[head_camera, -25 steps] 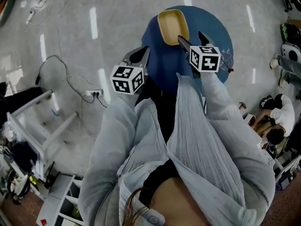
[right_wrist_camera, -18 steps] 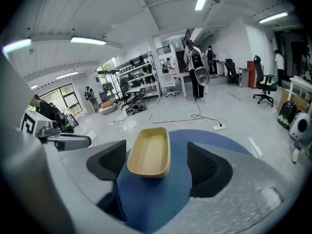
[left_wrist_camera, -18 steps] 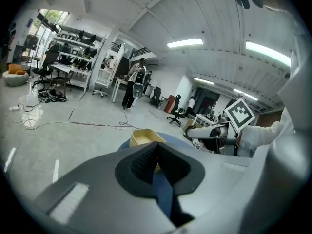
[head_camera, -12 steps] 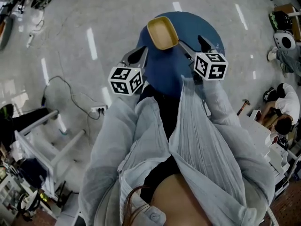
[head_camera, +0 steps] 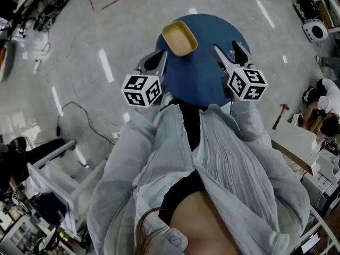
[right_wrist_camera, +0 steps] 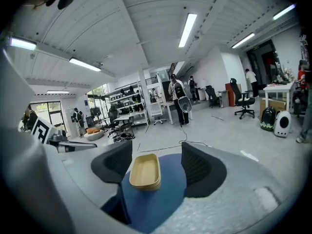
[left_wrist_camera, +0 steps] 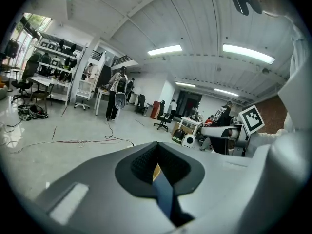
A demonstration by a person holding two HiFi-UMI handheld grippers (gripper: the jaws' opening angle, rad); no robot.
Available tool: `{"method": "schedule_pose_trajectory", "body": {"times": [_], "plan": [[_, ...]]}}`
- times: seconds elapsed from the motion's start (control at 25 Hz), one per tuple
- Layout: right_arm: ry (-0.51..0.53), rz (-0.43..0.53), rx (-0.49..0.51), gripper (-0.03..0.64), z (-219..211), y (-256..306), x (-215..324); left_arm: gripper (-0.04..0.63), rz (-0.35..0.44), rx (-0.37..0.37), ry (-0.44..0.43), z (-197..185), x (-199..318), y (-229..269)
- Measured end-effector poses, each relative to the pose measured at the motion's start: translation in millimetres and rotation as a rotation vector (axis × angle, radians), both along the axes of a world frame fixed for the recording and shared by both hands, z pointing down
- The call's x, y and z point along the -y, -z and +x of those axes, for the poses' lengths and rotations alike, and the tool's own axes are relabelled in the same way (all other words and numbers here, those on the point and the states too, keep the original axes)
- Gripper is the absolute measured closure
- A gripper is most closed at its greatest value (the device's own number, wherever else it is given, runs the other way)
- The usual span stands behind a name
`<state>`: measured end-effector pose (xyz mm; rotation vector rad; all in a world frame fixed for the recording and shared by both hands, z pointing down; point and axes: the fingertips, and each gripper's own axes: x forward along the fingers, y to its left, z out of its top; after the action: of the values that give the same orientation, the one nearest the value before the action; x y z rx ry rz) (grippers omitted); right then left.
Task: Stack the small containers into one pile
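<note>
Stack sits far-left on table, long axis fore-aft, ahead-left of R gripper (jaws apart, just narrowing, empty); L gripper (jaws together, empty) looks nearer, stack ahead-right.

**Left tongs**: jaws together, pads meeting at the tips, nothing pinched between them. They point forward and slightly downward. The left marker cube sits at the rear.

**Right tongs**: jaws apart, having just been closing a little. The pads are free and press on nothing. They point forward and slightly downward. The right marker cube sits at the rear.

**Arms:** both are bent and raised ahead of the body, with the tongs side by side and well apart. The left sleeve and right sleeve are pale ribbed cloth. The hands are hidden behind the cubes.
</note>
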<state>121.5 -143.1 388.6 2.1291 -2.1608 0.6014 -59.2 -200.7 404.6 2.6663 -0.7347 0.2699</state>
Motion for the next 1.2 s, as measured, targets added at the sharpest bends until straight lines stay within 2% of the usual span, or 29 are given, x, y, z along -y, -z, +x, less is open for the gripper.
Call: {"method": "schedule_pose_trajectory", "body": {"times": [0.16, 0.4, 0.44, 0.76, 1.2], "plan": [[-0.11, 0.05, -0.046, 0.38, 7, 15, -33, 0.583, 0.016, -0.014, -0.05, 4, -10, 9], [-0.203, 0.024, -0.097, 0.6, 15, 7, -63, 0.583, 0.038, -0.025, -0.113, 11, -19, 10], [-0.218, 0.021, -0.097, 0.615, 17, 6, -66, 0.583, 0.037, -0.024, -0.119, 12, -21, 9], [-0.144, -0.012, -0.114, 0.615, 4, -5, -70, 0.583, 0.031, -0.04, -0.143, 18, -28, 7], [-0.109, -0.04, -0.111, 0.615, -1, -12, -66, 0.583, 0.028, -0.021, -0.142, 19, -30, 3]]}}
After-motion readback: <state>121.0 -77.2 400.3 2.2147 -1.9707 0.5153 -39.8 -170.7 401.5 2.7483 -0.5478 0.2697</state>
